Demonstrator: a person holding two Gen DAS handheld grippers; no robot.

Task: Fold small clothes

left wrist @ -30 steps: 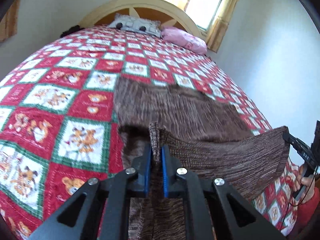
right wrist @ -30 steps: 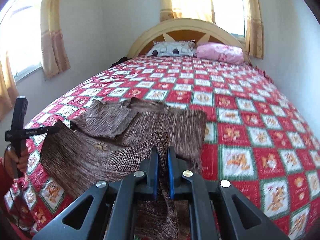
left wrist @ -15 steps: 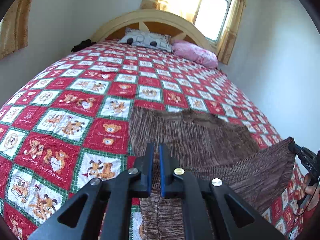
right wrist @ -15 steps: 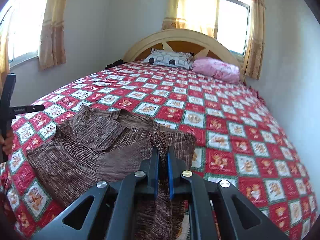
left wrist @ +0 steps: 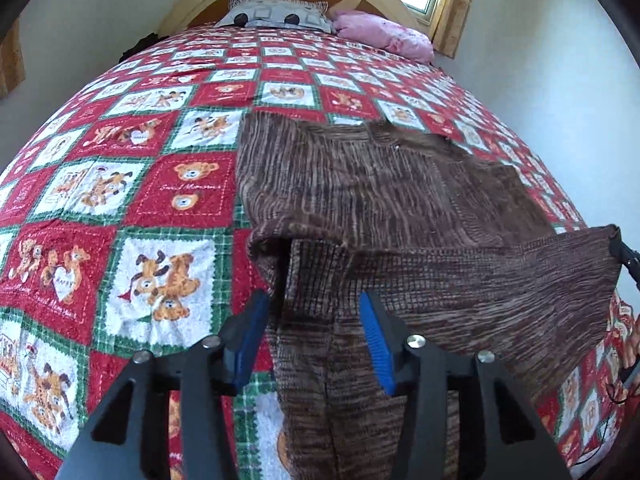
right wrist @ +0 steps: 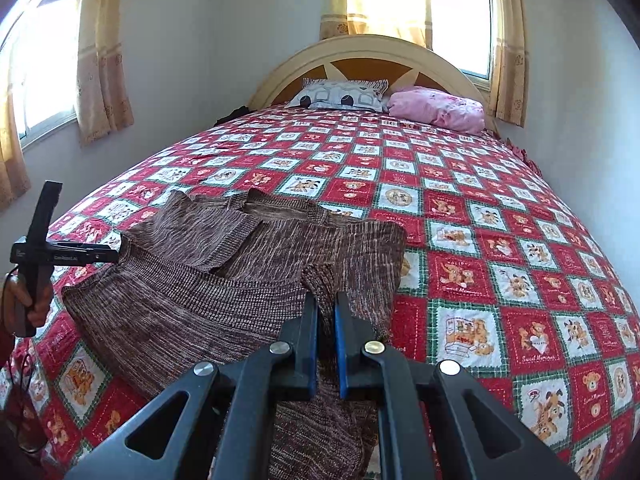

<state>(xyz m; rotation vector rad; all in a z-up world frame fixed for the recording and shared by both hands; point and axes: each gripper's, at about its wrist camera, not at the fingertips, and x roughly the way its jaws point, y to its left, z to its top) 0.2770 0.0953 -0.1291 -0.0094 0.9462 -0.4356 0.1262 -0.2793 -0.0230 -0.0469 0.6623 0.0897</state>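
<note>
Brown knitted sweater [left wrist: 392, 184] lying near the foot of the bed, on the red, white and green teddy-bear quilt [left wrist: 132, 184]; its long axis runs across the bed, with the neckline toward the headboard [right wrist: 372, 56] and the near edge doubled over the body. Left tongs [left wrist: 314, 312], angled steeply downward: jaws have just been opening and stand released, a fold of the near corner between the blue pads but untouched by them. Right tongs [right wrist: 326, 316], angled down more gently: clenched on the opposite near corner. A hand [right wrist: 28, 300] grips the left handle. Two pillows [right wrist: 436, 110] lie against the headboard.
</note>
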